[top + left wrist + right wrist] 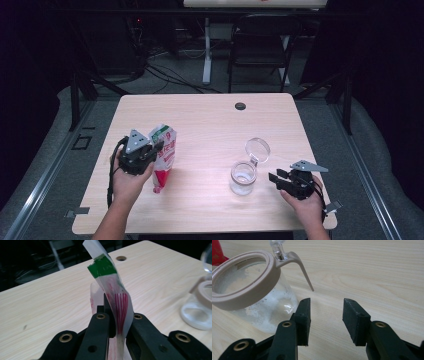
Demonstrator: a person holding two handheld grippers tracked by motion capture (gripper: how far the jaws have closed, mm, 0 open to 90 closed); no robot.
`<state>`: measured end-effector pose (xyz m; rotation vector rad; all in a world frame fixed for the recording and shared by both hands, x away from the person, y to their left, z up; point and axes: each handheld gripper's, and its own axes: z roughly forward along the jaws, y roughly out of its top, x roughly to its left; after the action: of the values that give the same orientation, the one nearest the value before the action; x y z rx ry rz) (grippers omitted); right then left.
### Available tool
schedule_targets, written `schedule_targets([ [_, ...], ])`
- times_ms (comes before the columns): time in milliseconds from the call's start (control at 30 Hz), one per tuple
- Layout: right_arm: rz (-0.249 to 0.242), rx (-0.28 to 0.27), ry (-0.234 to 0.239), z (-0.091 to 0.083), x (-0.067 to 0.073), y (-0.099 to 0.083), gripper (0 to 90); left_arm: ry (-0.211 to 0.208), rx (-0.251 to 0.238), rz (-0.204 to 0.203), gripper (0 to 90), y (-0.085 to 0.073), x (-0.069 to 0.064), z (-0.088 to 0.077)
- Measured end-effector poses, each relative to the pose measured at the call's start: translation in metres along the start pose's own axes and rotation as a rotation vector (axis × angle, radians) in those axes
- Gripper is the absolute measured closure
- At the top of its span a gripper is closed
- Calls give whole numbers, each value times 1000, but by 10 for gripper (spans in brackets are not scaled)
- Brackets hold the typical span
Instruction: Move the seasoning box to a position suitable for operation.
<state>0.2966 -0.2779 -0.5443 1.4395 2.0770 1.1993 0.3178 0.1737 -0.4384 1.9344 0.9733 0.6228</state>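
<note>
A white pouch [165, 152] with red print and a green band at its top stands tilted at the left of the wooden table [210, 125]. My left gripper [155, 152] is shut on the pouch [111, 287], and its pads pinch the thin film between the jaws [117, 320]. A glass jar [243, 178] with a tan collar and a little white powder stands right of centre, its clear lid [257, 148] flipped open. My right gripper [277, 179] stands open just right of the jar [249, 290]. Nothing lies between its fingertips [325, 312].
A round cable hole [240, 106] sits near the table's far edge. Beyond the table stand a dark folding chair [262, 45] and a white desk leg [207, 50], with cables on the floor. The pouch's red corner [218, 252] shows behind the jar.
</note>
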Motion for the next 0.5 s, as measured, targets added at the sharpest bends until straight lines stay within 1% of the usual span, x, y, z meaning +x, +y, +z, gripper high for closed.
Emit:
schedule_targets([
  [167,1,-2,4,0,0,0,579,-71,-3,20,900,3,-19,5],
  [267,-3,5,3,1,1,0,576,-109,2,49,900,4,-33,10],
  [367,-14,13,-4,1,1,0,575,-150,-8,73,900,4,-47,15],
  [400,-15,12,-6,1,1,0,575,-158,-12,80,900,4,-50,16],
  [500,-19,5,-2,1,2,0,575,-177,-22,117,900,2,-63,20],
])
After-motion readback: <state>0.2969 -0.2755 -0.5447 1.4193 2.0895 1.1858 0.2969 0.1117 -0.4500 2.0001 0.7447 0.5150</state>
